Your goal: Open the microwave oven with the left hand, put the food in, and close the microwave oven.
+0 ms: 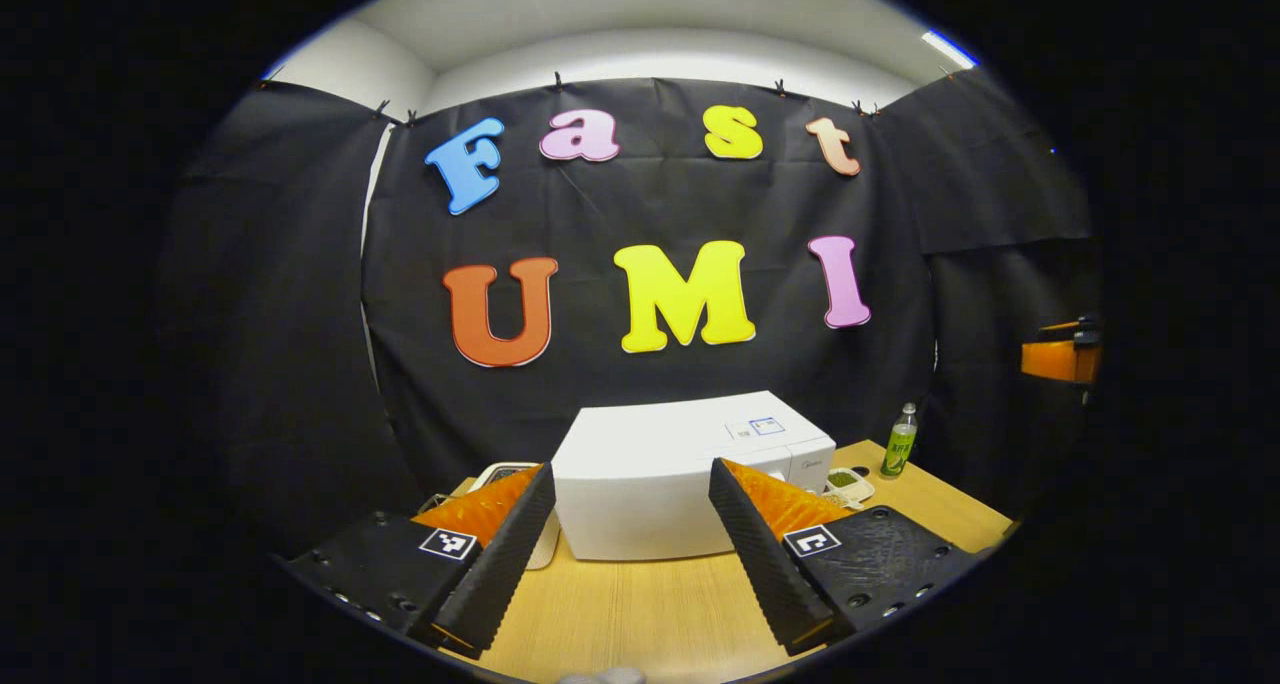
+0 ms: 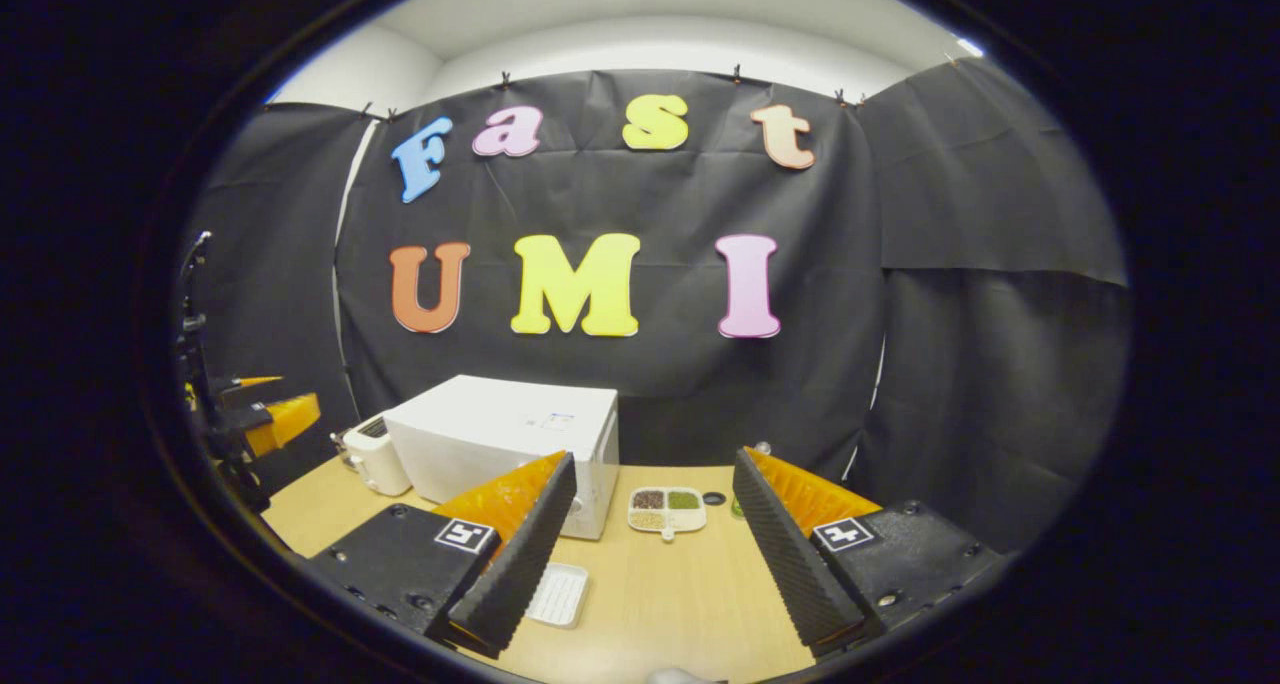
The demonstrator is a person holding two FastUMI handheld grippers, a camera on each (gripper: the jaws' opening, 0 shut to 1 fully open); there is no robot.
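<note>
The white microwave (image 1: 640,484) stands on the wooden table (image 1: 650,604) with its door closed, straight ahead between the tips of my left gripper (image 1: 631,467), which is open, empty and well short of it. A divided white plate of food (image 1: 845,482) lies just right of the oven. In the right gripper view the microwave (image 2: 500,434) sits left of centre and the food plate (image 2: 667,509) lies beyond my open, empty right gripper (image 2: 655,459). Each gripper shows at the edge of the other's view: the right gripper (image 1: 1060,354) and the left gripper (image 2: 270,414).
A green bottle (image 1: 900,442) stands at the table's back right. A white toaster-like appliance (image 2: 375,454) sits left of the microwave. A small white ribbed tray (image 2: 558,594) lies on the table (image 2: 680,604) near my right gripper's left finger. Black cloth walls surround the booth.
</note>
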